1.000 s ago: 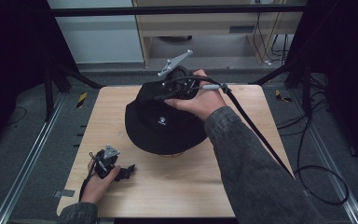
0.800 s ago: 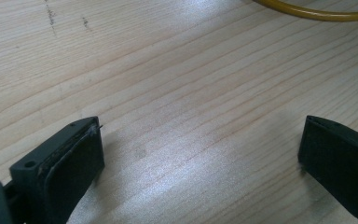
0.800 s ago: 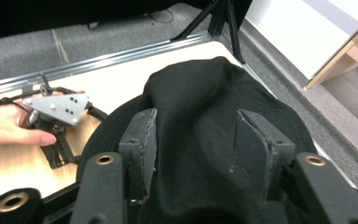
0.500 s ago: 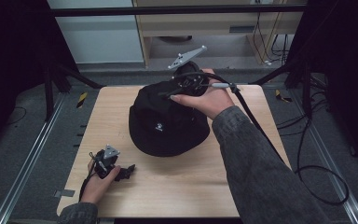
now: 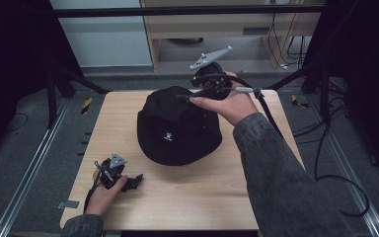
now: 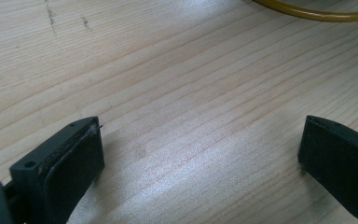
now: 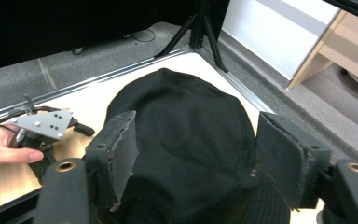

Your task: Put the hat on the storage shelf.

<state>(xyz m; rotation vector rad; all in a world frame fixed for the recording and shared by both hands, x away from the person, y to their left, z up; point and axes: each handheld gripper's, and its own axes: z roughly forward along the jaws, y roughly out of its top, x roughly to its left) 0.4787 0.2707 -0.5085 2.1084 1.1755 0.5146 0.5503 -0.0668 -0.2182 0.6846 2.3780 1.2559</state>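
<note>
Right gripper [image 5: 190, 96], jaws spread, hovers over black fabric bucket hat [image 5: 177, 128] mid-table; left gripper [image 5: 133, 181], jaws spread, rests near-left on pale wooden table [image 5: 128, 108].

Right gripper [image 5: 190, 97]: black body, grey three-cornered plate [image 5: 210, 58] on top, black cable [image 5: 271, 118] trailing beside the grey denim sleeve [image 5: 281, 182]. Left gripper [image 5: 137, 178]: black, smaller grey plate [image 7: 44, 123] with dark screws; jaw pads [image 7: 121, 151] black, frayed edges.
</note>
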